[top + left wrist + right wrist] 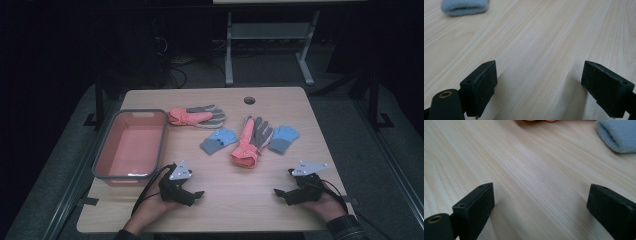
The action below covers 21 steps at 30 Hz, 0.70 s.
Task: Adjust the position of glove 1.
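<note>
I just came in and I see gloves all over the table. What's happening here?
A person sits at a wooden table with a left gripper and a right gripper, one in each hand. Both rest near the front edge with jaws wide open, holding nothing. Ahead lie two orange-and-grey gloves and two small blue gloves. A pink bin sits empty on the left.

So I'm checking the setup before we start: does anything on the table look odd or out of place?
Nothing damaged or spilled. The four gloves lie loose and unpaired: one pink glove beside the bin, the other between the two blue gloves. The bin holds nothing. Both grippers rest open on the table.
</note>
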Motion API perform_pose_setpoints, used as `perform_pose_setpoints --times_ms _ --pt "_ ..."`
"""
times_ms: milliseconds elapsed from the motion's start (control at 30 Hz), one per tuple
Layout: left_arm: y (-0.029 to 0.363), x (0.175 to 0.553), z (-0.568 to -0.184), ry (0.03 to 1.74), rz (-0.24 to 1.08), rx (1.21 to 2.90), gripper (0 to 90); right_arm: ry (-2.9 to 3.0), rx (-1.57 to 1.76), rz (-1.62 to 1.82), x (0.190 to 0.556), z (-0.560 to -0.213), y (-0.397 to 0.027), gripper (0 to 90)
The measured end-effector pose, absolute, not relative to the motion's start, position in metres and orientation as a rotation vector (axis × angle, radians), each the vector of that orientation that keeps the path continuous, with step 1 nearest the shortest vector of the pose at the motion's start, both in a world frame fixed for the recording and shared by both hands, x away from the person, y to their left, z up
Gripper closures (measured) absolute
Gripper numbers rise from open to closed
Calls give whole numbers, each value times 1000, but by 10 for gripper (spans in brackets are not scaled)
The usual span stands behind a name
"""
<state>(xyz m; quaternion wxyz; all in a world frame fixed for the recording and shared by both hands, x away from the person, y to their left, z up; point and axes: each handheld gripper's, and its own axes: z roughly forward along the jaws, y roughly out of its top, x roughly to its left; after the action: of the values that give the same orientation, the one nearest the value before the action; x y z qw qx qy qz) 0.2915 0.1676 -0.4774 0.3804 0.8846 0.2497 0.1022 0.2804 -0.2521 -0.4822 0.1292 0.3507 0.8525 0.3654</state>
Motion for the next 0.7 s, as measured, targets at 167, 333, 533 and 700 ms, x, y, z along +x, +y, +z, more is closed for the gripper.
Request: perform_pose_setpoints --times_ms 167,333,533,700 --pt "166 291 -478 649 268 2255 125 2498 1029 1043 281 -480 -252 109" --pt "167 290 -477 638 257 2257 125 2518 1025 1020 282 -476 -254 193" --pt "170 291 -477 605 259 2268 125 2529 1044 1041 295 -462 -258 484" --pt "170 291 -477 599 256 2267 125 2526 1043 1069 308 -456 -260 574"
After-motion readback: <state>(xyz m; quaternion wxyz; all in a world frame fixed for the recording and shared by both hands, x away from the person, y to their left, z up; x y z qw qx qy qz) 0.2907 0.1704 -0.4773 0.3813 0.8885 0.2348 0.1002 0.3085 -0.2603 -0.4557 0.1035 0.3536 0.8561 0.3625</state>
